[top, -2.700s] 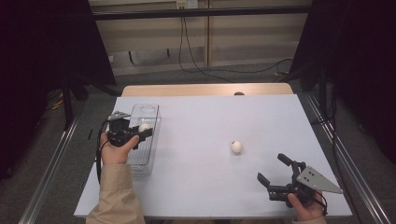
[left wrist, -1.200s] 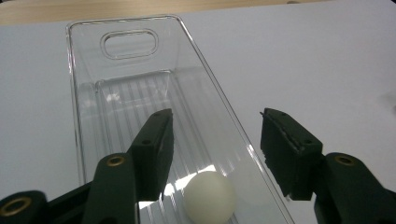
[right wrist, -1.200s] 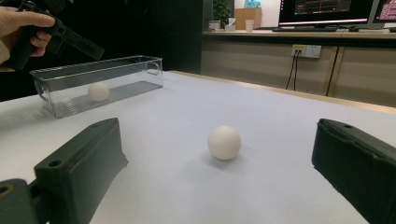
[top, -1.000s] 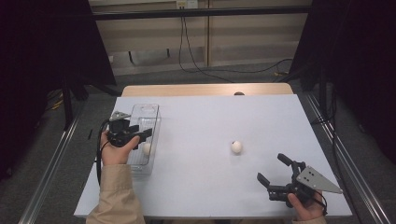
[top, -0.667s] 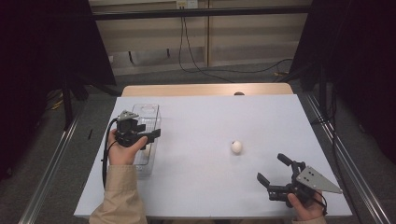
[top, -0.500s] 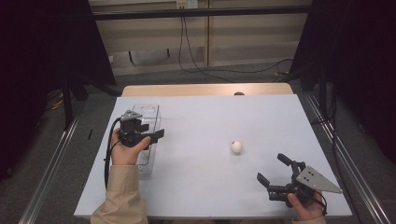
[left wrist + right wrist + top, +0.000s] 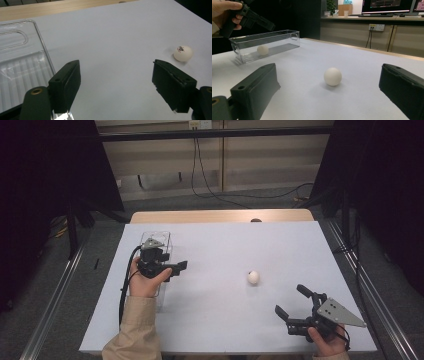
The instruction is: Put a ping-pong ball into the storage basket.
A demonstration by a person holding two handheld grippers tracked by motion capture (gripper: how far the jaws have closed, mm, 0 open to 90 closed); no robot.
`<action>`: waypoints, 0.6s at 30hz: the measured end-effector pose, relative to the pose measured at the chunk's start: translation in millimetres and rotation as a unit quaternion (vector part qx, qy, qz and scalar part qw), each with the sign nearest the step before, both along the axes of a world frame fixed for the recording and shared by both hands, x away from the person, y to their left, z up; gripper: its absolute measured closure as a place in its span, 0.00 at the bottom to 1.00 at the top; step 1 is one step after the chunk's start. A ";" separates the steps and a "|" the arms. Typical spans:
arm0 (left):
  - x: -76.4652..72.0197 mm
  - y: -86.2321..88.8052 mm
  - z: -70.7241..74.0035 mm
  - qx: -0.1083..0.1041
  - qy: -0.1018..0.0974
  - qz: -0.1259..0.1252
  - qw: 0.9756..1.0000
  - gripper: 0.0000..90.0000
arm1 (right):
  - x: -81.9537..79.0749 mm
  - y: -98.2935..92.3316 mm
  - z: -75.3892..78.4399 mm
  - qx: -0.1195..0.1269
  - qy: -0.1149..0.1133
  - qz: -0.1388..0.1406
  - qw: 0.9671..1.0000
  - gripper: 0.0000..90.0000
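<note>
A white ball (image 7: 253,277) lies on the white table (image 7: 225,250), right of centre. My left gripper (image 7: 179,268) hovers at the right wall of a clear plastic box (image 7: 159,296), pointing right toward that ball. Its jaws have just been opening and stand apart with nothing between them (image 7: 117,85); the ball (image 7: 183,53) lies beyond them to the right. A second white ball (image 7: 262,50) rests inside the box (image 7: 277,40). My right gripper (image 7: 290,300) sits low near the front right edge, open, aimed at the loose ball (image 7: 332,76).
The clear box (image 7: 20,60) stands lengthwise along the table's left side. A wooden strip (image 7: 220,216) borders the far edge. Metal rails (image 7: 55,295) run along the floor on both sides, and cables (image 7: 225,195) lie on the floor behind.
My left gripper has shifted right, from above the box to its right wall, and its jaws have spread. The ball seen at its jaws earlier is gone from them. The right gripper has kept still.
</note>
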State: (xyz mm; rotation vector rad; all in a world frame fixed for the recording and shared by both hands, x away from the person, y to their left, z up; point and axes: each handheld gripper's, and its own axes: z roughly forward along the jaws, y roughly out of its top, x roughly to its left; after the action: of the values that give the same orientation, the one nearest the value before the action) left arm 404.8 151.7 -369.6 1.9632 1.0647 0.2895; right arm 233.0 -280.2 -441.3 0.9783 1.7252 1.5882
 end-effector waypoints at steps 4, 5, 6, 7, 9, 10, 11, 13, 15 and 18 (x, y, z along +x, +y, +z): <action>-0.1 -3.7 -0.5 -0.001 0.000 -0.005 1.000 0.24 | 0.0 -0.2 0.0 0.000 0.000 -0.001 1.000 0.02; 0.1 -4.3 -0.9 -0.002 0.000 -0.005 1.000 0.23 | 0.0 -0.2 0.0 0.000 0.000 0.000 1.000 0.02; 0.2 -5.5 -1.4 -0.002 0.001 -0.005 1.000 0.22 | 0.1 -0.1 0.0 0.000 0.000 0.000 1.000 0.01; 0.2 -6.9 -2.1 -0.004 0.002 -0.005 1.000 0.22 | 0.1 0.0 0.0 0.000 0.000 0.000 1.000 0.01; 0.3 -8.8 -2.9 -0.003 0.003 -0.006 1.000 0.20 | 0.1 0.2 0.0 0.000 0.000 0.000 1.000 0.02; 0.2 -10.4 -3.2 -0.003 0.003 -0.007 1.000 0.20 | 0.1 0.2 0.0 0.000 0.000 0.000 1.000 0.02; 0.3 -11.2 -3.4 -0.004 0.003 -0.009 1.000 0.19 | 0.1 0.2 -0.1 0.000 0.000 0.000 1.000 0.02; 0.1 -13.5 -3.7 -0.003 0.003 -0.013 1.000 0.18 | 0.2 0.1 0.0 0.000 0.000 0.000 1.000 0.01; -0.1 -16.2 -4.1 -0.006 0.003 -0.015 1.000 0.17 | 0.2 0.0 -0.1 0.000 0.000 0.000 1.000 0.02; 0.0 -20.9 -5.5 -0.009 0.003 -0.021 1.000 0.16 | 0.3 0.2 -0.1 0.000 0.001 0.000 1.000 0.02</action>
State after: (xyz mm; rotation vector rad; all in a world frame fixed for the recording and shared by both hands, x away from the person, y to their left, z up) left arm 404.8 130.9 -375.0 1.9688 1.0244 0.2505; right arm 233.3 -280.0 -441.4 0.9787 1.7277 1.5874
